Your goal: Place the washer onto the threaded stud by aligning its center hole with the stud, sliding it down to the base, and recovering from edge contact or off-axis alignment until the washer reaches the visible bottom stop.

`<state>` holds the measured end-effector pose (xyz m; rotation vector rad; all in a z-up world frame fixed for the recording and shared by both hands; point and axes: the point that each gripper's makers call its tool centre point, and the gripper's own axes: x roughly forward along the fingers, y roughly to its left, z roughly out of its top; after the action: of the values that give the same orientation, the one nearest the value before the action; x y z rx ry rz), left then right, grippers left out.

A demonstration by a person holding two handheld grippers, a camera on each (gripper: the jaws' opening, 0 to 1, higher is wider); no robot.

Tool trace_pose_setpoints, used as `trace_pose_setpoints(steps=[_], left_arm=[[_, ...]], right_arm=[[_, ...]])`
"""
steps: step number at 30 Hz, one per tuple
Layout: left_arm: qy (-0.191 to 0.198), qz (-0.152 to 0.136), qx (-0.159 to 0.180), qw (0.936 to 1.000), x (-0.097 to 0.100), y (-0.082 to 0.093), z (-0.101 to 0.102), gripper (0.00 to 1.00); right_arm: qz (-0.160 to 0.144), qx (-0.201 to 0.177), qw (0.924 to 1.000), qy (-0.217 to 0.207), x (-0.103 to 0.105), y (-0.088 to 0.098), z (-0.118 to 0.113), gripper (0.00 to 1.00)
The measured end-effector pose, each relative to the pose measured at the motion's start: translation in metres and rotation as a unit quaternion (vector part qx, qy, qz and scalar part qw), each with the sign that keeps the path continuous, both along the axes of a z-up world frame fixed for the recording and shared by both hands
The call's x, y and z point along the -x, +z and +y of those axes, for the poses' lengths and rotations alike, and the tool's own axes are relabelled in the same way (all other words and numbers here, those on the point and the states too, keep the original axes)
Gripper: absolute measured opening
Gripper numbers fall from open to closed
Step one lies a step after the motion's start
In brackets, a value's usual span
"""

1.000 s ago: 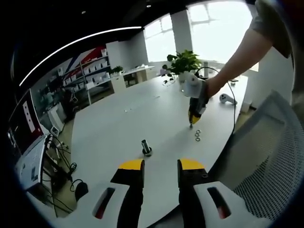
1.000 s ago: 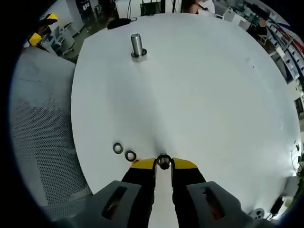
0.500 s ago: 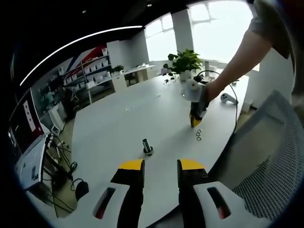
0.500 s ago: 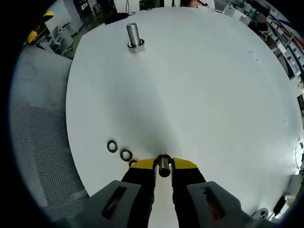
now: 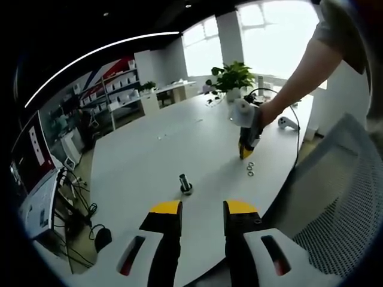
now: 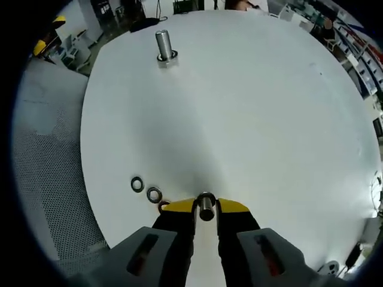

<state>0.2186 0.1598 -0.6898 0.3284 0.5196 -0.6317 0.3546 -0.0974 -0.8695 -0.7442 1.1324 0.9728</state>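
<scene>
A short metal threaded stud point(image 5: 185, 185) stands upright on the white table point(image 5: 149, 155), just beyond my left gripper point(image 5: 202, 208), which is open with nothing between its yellow-tipped jaws. Farther right, a person's hand holds my right gripper point(image 5: 245, 153) tip-down over the table. In the right gripper view, the right gripper point(image 6: 206, 207) is shut on a metal washer point(image 6: 206, 205) held edge-on. The stud point(image 6: 163, 46) stands far ahead at the upper left. Two loose washers point(image 6: 145, 189) lie on the table left of the jaws, with a third partly hidden behind the left jaw.
A grey mesh chair point(image 5: 335, 203) sits at the table's near edge on the right, and the same chair point(image 6: 48, 161) fills the left. A potted plant point(image 5: 231, 76), a white controller point(image 5: 286, 124) and a black cable lie at the far end. Shelves stand along the left.
The right gripper has moved slightly up and away from the table with the washer in it. The left gripper has not moved.
</scene>
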Motion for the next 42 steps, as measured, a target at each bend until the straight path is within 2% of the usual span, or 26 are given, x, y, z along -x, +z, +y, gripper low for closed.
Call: trace_pose_setpoints(steps=[3, 13, 19, 26, 37, 42], left_arm=[[0.0, 0.0, 0.004, 1.0, 0.0, 0.001, 0.0, 0.26], [-0.002, -0.002, 0.005, 1.0, 0.002, 0.002, -0.002, 0.26], [-0.003, -0.005, 0.006, 1.0, 0.003, 0.004, -0.002, 0.26], [-0.005, -0.008, 0.004, 0.9999, 0.003, 0.005, -0.003, 0.26], [-0.008, -0.006, 0.001, 0.9999, 0.003, 0.004, -0.004, 0.27], [-0.002, -0.006, 0.009, 0.9999, 0.002, 0.005, -0.002, 0.27]], right_arm=[[0.002, -0.007, 0.9999, -0.007, 0.0, 0.0, 0.0, 0.19], [-0.007, -0.007, 0.9998, -0.018, 0.003, 0.008, -0.012, 0.2], [-0.006, -0.007, 0.9995, -0.031, 0.013, 0.01, -0.022, 0.21], [-0.004, -0.003, 0.9997, -0.024, 0.026, 0.008, -0.029, 0.23], [0.004, -0.012, 0.9999, 0.008, 0.037, 0.003, -0.013, 0.24], [0.009, -0.019, 0.9996, 0.02, 0.042, -0.001, -0.003, 0.24]])
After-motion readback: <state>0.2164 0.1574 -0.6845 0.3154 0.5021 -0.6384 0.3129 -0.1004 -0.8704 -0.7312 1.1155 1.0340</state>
